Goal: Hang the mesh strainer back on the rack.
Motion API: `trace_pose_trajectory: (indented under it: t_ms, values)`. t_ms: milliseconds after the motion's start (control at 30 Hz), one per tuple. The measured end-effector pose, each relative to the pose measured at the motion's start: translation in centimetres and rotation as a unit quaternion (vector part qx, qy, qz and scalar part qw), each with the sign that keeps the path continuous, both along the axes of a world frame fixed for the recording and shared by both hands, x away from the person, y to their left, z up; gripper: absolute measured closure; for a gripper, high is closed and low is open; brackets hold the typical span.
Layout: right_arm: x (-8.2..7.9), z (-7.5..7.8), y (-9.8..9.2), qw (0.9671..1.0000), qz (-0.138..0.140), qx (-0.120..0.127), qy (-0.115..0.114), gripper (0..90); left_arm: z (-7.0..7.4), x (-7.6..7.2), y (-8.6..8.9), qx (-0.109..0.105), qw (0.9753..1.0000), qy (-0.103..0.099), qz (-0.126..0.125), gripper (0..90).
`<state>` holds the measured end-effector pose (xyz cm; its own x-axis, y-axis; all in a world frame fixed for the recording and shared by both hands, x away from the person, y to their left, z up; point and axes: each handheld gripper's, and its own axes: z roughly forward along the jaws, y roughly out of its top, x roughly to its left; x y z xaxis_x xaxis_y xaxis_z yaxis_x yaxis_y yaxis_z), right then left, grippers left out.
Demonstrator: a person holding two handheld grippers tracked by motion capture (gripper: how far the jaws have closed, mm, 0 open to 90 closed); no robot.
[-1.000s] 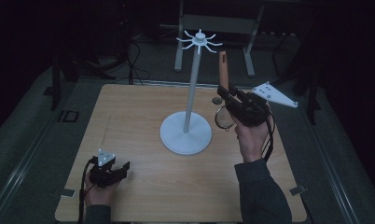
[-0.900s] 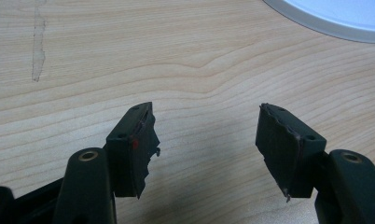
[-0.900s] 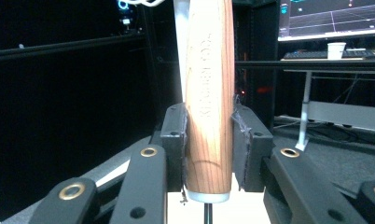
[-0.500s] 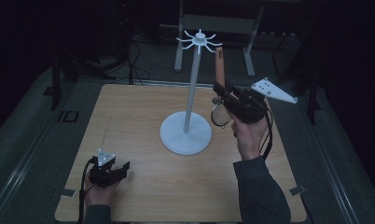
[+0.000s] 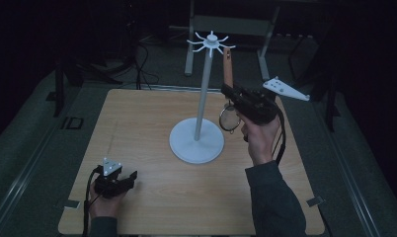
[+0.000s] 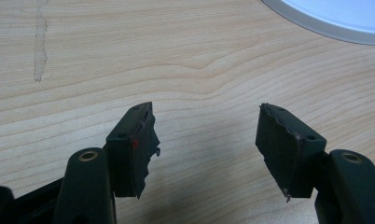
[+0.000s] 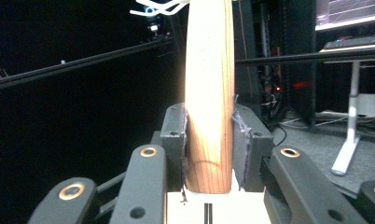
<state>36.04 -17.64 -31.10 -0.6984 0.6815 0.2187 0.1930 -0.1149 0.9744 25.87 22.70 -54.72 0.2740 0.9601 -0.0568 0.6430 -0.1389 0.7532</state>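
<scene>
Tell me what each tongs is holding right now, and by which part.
The right tongs clamp a wooden-handled utensil by the lower part of its handle, just above the round head. The left tongs are open and hold nothing.

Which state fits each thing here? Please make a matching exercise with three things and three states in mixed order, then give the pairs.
Things:
1. left gripper
2. right gripper
3. white stand

States:
A. shut on a wooden handle, held up near the hooks
B. stands upright in the middle of the table
C. open, low over the table's near left corner

Pairs: 1-C, 2-A, 3-B
</scene>
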Motion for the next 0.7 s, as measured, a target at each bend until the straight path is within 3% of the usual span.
trace_pose_trajectory:
  t_ms: [433,533,633,700]
  values:
    - [0.99,-0.09,0.53,0.9996,0.020,-0.010,0.018,67.8,0.00,0.00,0.00,0.000,1.0000,0.000,0.000,37.9]
    - [0.90,-0.24,0.51,0.9997,0.016,-0.010,0.015,59.0,0.01,0.00,0.01,0.000,1.0000,0.000,0.000,37.9]
    - [0.83,-0.31,0.47,0.9997,0.008,-0.018,0.013,56.1,0.00,0.00,0.00,0.000,1.0000,0.000,0.000,37.9]
    - [0.59,-0.37,0.49,0.9994,-0.008,-0.032,0.011,52.5,0.00,0.01,-0.01,0.000,1.0000,0.001,-0.001,37.9]
